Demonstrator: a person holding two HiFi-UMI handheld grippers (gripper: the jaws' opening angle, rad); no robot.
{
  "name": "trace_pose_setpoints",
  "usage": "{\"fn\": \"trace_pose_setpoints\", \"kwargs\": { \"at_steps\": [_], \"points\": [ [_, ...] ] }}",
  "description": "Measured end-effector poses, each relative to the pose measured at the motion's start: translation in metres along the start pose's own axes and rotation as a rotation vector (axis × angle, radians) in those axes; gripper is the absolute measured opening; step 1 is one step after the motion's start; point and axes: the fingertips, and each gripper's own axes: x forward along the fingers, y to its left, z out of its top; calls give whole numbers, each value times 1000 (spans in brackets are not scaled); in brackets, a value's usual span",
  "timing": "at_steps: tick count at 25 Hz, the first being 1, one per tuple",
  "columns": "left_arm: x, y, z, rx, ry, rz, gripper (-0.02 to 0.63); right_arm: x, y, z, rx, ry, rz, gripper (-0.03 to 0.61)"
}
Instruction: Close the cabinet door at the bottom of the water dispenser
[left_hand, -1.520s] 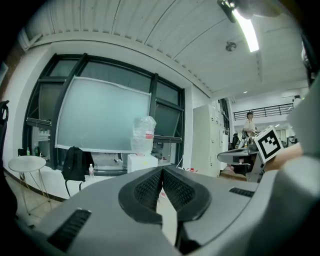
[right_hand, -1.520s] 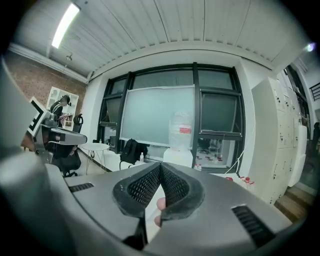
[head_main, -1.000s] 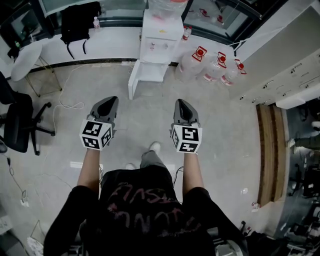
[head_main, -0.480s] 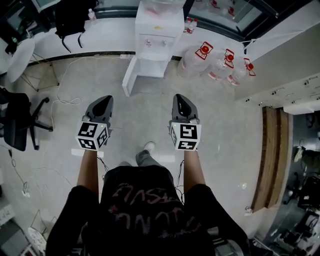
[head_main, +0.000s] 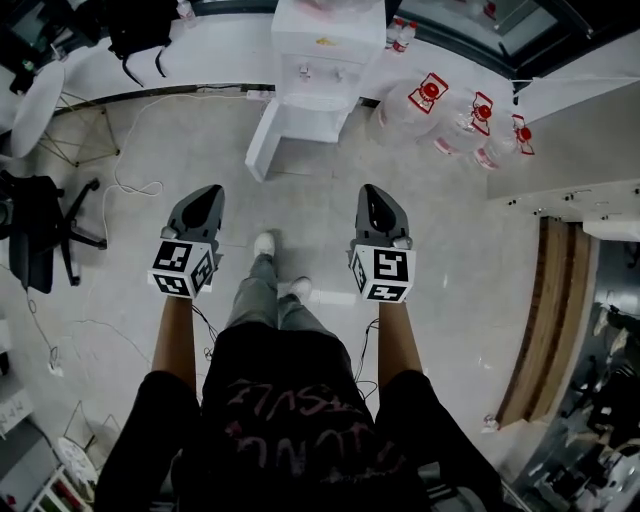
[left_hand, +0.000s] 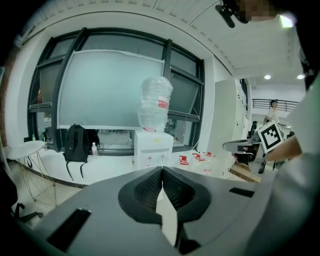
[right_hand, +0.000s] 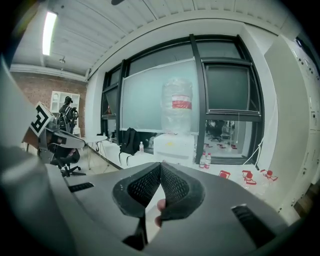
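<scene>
The left gripper (head_main: 207, 192) and the right gripper (head_main: 372, 190) are nearest, side by side above the pale grey concrete floor (head_main: 470, 230). Both are clenched tight with nothing between their jaws. Bare floor runs from them to the cabinet. A black wheeled office chair (head_main: 35, 240) stands at the floor's left edge, with a looping white cable (head_main: 130, 187) beyond it. At the floor's far edge stands the white boxy water dispenser (head_main: 325, 45), topped by a clear upturned plastic bottle (left_hand: 155, 102). Its white bottom cabinet door (head_main: 263, 145) is swung out to the left, exposing the white cabinet interior (head_main: 312, 125). Clear red-labelled water jugs (head_main: 430, 95) lie just right of the dispenser.
</scene>
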Motion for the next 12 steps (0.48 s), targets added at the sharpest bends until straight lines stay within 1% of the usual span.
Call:
{"fn": "trace_pose_setpoints", "kwargs": {
  "at_steps": [6,9,12],
  "points": [
    [54,34,-33,-20,24,5,14,57,-15,-34,5,29,-20,14],
    [79,51,-49,-35,36,8,14,89,-17,-51,25,35,-19,14],
    [100,63,-67,-47,50,2,14,116,-14,-65,24,43,-12,14]
  ]
}}
